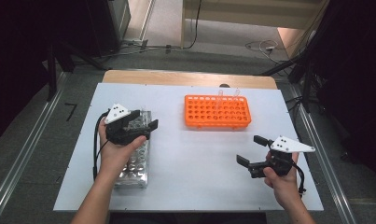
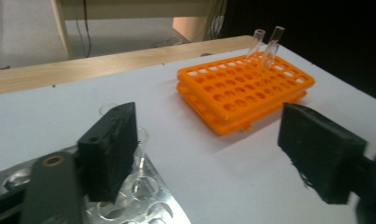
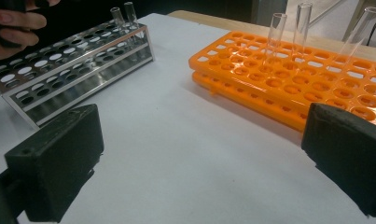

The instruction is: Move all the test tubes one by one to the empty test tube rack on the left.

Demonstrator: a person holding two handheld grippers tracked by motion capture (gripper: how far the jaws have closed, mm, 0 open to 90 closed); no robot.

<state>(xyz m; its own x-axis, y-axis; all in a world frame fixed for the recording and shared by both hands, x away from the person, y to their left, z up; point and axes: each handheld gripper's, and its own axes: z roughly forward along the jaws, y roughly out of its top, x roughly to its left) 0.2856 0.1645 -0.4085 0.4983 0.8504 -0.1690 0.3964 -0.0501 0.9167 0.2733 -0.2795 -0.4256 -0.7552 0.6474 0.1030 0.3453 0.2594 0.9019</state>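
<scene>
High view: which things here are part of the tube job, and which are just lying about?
In the job:
- metal rack, under the left gripper, jaws open
- glass tubes standing in it
- orange rack, holding more tubes
- right gripper, open, over bare table

Lying about:
- cables on the floor beyond the table

Even overhead light on the white table (image 1: 199, 177) (dark surroundings), with soft, slightly blurred close-ups.

— Hidden in the high view?
— Near half of the metal tube rack (image 1: 138, 175), under the left hand (image 1: 114, 156).
— Cut off elsewhere?
— Orange rack (image 3: 288, 77), at the right edge.
</scene>
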